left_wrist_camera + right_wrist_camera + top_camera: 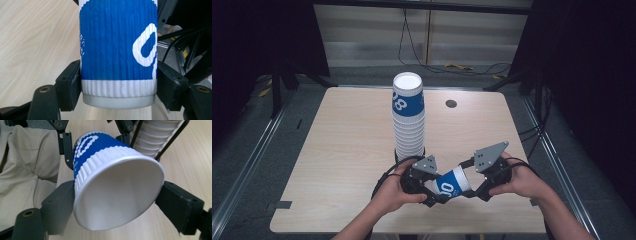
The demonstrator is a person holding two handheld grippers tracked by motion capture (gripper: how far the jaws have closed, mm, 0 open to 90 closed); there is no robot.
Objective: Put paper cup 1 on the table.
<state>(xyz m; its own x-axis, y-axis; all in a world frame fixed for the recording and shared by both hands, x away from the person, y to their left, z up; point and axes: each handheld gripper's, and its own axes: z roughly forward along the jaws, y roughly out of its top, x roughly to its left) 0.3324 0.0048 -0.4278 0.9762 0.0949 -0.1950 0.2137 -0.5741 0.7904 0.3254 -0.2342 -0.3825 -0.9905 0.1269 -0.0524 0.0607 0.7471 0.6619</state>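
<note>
**Cup handoff mid-air, both grippers on it**

Dark room all around, cables on the floor at the back, and a light wooden table (342, 150) in the middle of it. Biggest thing on it is the tall stack of cups (408, 120), upright at the table's centre, mouth up, blue-and-white like the loose one.

Near the front edge, just in front of that stack, the person holds a single paper cup (452, 184) up off the table between both tools. The left gripper (430, 192) is clamped on the cup's narrow base end; in the left gripper view the jaws press both sides of the ribbed wall (117, 50). The right gripper (473, 189) has its jaws against the rim end, and in the right gripper view the pads sit tight on either side of the open mouth (117, 195), so I'd call that gripping too.

Cup lies roughly on its side: long axis running across the table, left to right from above, slightly tilted, mouth pointing toward the right gripper, base toward the left.

My read: this is a handover or re-orienting step. Next move probably needs one gripper to let go cleanly while the other turns the cup upright, without squashing the thin rim.
</note>
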